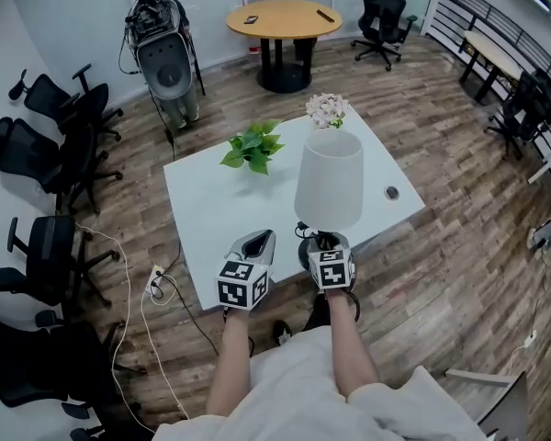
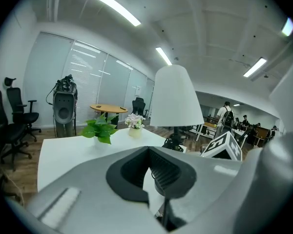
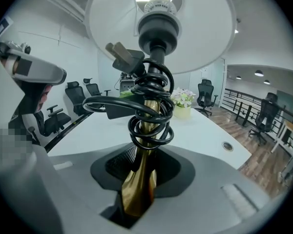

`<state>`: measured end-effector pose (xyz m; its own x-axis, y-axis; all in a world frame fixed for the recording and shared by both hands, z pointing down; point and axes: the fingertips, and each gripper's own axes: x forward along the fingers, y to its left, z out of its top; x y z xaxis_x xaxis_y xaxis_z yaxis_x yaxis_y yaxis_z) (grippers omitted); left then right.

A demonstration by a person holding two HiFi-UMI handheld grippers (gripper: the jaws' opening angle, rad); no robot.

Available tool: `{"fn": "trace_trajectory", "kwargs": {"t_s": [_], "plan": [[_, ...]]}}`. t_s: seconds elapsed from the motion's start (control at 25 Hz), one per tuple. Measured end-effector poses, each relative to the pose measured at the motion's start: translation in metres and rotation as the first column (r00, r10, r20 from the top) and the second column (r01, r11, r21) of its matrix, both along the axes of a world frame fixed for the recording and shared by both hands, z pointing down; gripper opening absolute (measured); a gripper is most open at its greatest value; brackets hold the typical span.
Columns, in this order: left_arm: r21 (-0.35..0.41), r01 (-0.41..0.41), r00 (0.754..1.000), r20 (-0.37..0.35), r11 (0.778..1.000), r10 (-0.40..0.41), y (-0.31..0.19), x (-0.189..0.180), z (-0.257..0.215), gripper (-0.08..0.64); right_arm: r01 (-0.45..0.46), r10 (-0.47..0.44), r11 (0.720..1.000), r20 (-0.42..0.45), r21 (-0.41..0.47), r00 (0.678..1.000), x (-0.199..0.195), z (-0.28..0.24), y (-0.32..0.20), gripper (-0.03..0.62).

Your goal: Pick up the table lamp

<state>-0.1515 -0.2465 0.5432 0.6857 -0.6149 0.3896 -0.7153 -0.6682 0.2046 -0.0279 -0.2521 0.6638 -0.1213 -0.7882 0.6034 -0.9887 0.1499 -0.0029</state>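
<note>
The right gripper [image 1: 328,242] is clamping the table lamp [image 1: 329,180] low on its brass stem [image 3: 144,145], jaws part-way open around the metal. The lamp is standing at the near edge of the white table [image 1: 211,200], right of centre, and whether its dark base [image 1: 309,249] is resting on the top or just off it, I can't tell from here. The left gripper [image 1: 256,243] is hovering just beside it on the left, jaws drawn together on nothing. That stem is looking polished and slick, so I'm judging a firm squeeze is needed, and the wide white shade [image 3: 107,18] up top is making the thing top-heavy and likely to tip. The black cord [image 3: 149,101] is coiling round the stem with its plug [image 3: 123,52] sticking out, loose enough to slip, and the shade is looking thin, no place for jaws
</note>
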Motion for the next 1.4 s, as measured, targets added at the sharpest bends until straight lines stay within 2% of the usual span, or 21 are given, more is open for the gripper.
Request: {"fn": "trace_trajectory", "kwargs": {"t_s": [0.24,0.44,0.72,1.12,1.4], "plan": [[-0.021,0.044,0.999,-0.002,0.999,-0.044,0.002,-0.003,0.004,0.000,0.046,-0.046,0.999,-0.012,-0.002,0.999,0.005,-0.006,-0.008,0.133],[-0.026,0.120,0.993,-0.016,0.992,-0.121,-0.014,0.008,0.000,0.000,0.097,-0.097,0.995,0.003,-0.001,0.995,0.020,-0.014,-0.026,0.133],[-0.041,0.166,0.986,-0.018,0.985,-0.167,-0.026,0.053,0.000,0.000,0.157,-0.157,0.988,-0.003,-0.014,0.988,0.063,-0.025,-0.045,0.133],[-0.030,0.194,0.981,-0.016,0.981,-0.194,-0.031,0.123,0.003,0.000,0.230,-0.229,0.971,0.028,-0.070,0.973,0.122,-0.009,-0.059,0.135],[-0.026,0.234,0.972,0.003,0.972,-0.234,-0.039,0.153,0.009,0.000,0.293,-0.293,0.954,0.009,-0.055,0.956,0.150,-0.007,-0.074,0.133]]}}
